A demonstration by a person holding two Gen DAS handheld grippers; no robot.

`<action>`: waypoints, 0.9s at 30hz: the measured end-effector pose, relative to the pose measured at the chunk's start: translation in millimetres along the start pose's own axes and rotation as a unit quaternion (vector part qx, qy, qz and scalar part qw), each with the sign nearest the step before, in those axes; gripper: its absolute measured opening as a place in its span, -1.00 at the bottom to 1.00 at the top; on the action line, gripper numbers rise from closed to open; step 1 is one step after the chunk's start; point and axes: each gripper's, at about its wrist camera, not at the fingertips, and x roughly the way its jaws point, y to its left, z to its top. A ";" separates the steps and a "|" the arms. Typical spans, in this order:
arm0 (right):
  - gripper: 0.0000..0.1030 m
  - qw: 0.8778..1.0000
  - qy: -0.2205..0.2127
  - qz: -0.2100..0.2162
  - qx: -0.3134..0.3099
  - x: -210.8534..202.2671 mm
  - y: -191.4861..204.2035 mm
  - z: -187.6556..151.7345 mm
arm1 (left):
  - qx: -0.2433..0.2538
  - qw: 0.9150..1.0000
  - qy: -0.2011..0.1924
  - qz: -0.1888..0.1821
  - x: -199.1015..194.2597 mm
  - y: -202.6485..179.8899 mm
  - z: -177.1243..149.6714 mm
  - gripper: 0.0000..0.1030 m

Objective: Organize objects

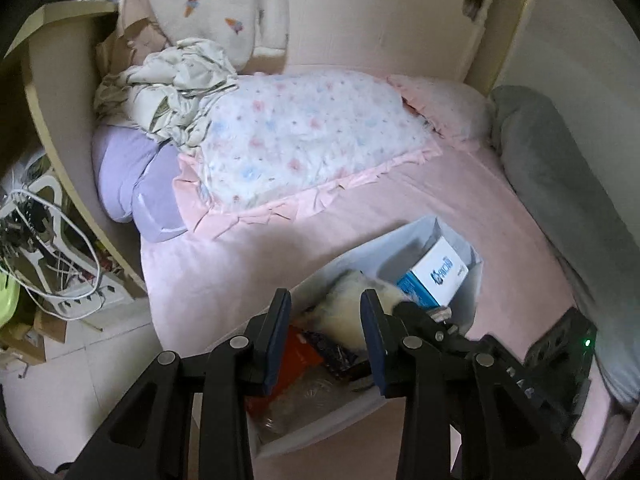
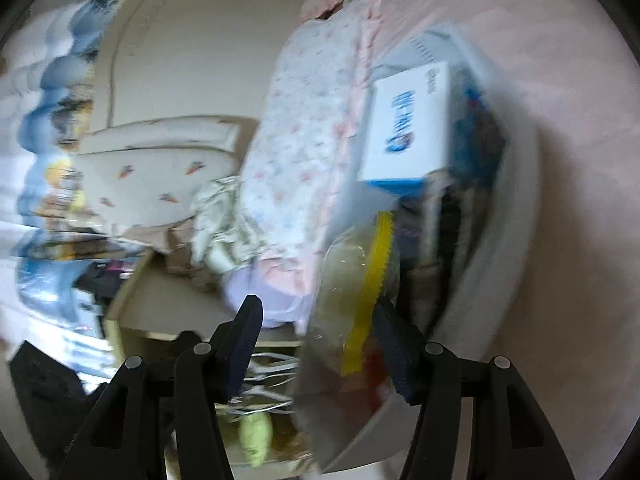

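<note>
A white storage bin [image 1: 474, 280] sits on the pink bed. It holds a white and blue box [image 1: 436, 274], a white fluffy thing [image 1: 344, 308], a red packet [image 1: 296, 356] and a clear bag. My left gripper [image 1: 326, 312] is open just above the bin's near end. The right gripper's black arm [image 1: 436, 332] reaches into the bin from the right. In the blurred right wrist view my right gripper [image 2: 316, 336] is open at the bin's edge [image 2: 496, 280], by a clear bag with a yellow zip strip [image 2: 372, 292] and the box [image 2: 408, 128].
A floral pillow [image 1: 304, 136], a lilac pillow [image 1: 132, 184], crumpled cloth [image 1: 172, 88] and a grey blanket [image 1: 560, 184] lie on the bed. Left of the bed a curved wooden side panel [image 1: 56, 128] stands, with white cables [image 1: 48, 240] below. The floor [image 1: 80, 380] is tiled.
</note>
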 end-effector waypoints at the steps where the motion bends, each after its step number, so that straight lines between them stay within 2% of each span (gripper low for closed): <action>1: 0.10 1.000 0.001 0.009 -0.003 0.2 2.0 0.3 | 0.007 1.000 0.008 0.002 4.0 -4.0 -0.9 -0.30; 4: 0.10 1.000 -0.008 -0.012 -0.013 -4.0 5.9 2.5 | 0.011 0.999 0.033 -0.003 15.7 -8.9 -4.4 -0.36; 10: 0.10 0.998 -0.030 -0.057 -0.014 -22.8 3.7 6.7 | 0.010 0.999 0.046 -0.026 26.9 -18.1 -12.8 -0.36; 13: 0.10 0.997 -0.048 -0.051 -0.007 -37.0 1.4 8.5 | 0.022 0.998 0.040 -0.050 28.5 -32.9 -20.5 -0.36; 18: 0.10 0.995 -0.093 -0.029 -0.011 -70.4 4.8 9.5 | 0.071 0.993 0.028 -0.086 26.4 -65.5 -33.8 -0.36; 21: 0.10 0.991 -0.126 -0.035 -0.024 -91.1 10.4 3.3 | 0.096 0.989 0.025 -0.109 24.5 -82.4 -42.1 -0.36; 27: 0.12 0.973 -0.192 -0.111 -0.063 -135.8 22.5 -17.8 | 0.153 0.979 0.020 -0.133 21.2 -114.7 -65.0 -0.36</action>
